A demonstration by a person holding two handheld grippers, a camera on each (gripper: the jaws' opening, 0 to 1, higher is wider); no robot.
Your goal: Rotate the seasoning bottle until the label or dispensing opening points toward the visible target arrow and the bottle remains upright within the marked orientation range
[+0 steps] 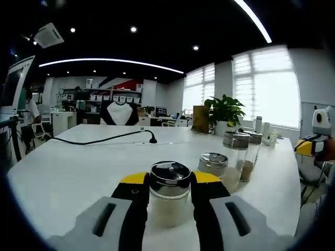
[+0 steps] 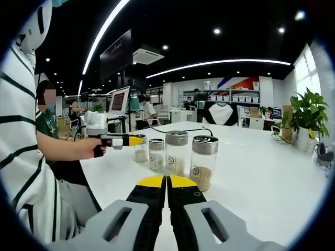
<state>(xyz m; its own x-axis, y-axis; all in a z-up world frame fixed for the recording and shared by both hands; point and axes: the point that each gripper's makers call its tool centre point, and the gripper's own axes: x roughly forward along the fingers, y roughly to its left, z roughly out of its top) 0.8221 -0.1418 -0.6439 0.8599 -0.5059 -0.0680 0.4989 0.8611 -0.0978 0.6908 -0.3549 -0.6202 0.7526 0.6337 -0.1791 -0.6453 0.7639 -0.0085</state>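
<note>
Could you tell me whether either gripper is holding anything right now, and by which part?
The left gripper holds a seasoning bottle by its glass body, just below the metal lid, one jaw on each side. The right gripper is shut and holds nothing.

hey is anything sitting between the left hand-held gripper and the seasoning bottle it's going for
Nothing visible. The left hand-held gripper already has the nearest seasoning bottle between its jaws. The other bottles stand farther back on the white table.
</note>
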